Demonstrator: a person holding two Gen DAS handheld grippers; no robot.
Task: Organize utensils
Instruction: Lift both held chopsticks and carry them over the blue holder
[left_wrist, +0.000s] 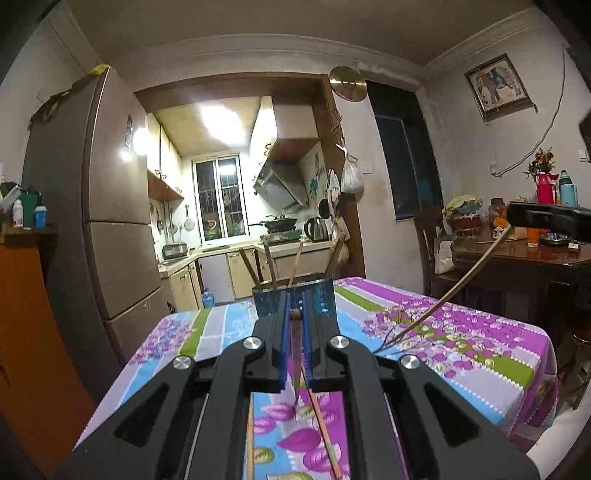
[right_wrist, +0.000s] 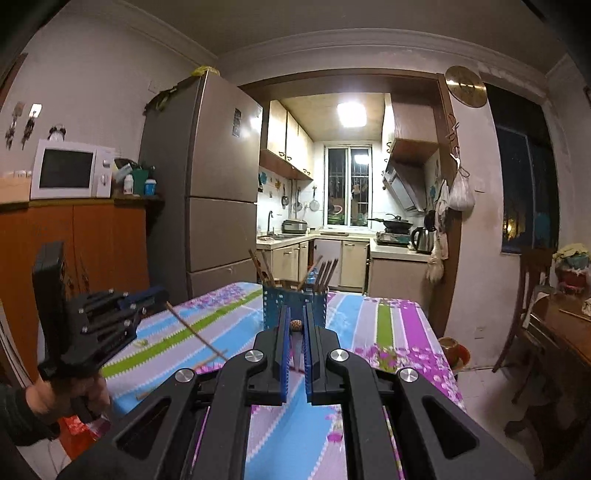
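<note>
holder (left_wrist: 295, 301) base hidden, loose chopsticks (left_wrist: 325, 432) cut off

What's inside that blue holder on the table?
The blue holder has several brown chopsticks standing in it, tops poking above the rim. Their lower ends, and anything else inside, are hidden by its wall.

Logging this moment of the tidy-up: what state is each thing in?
Left tongs: shut on a chopstick.
Right tongs: shut on a second chopstick.
Blue holder: upright on the table, holding several chopsticks.
Loose chopsticks: lying flat on the table.
</note>
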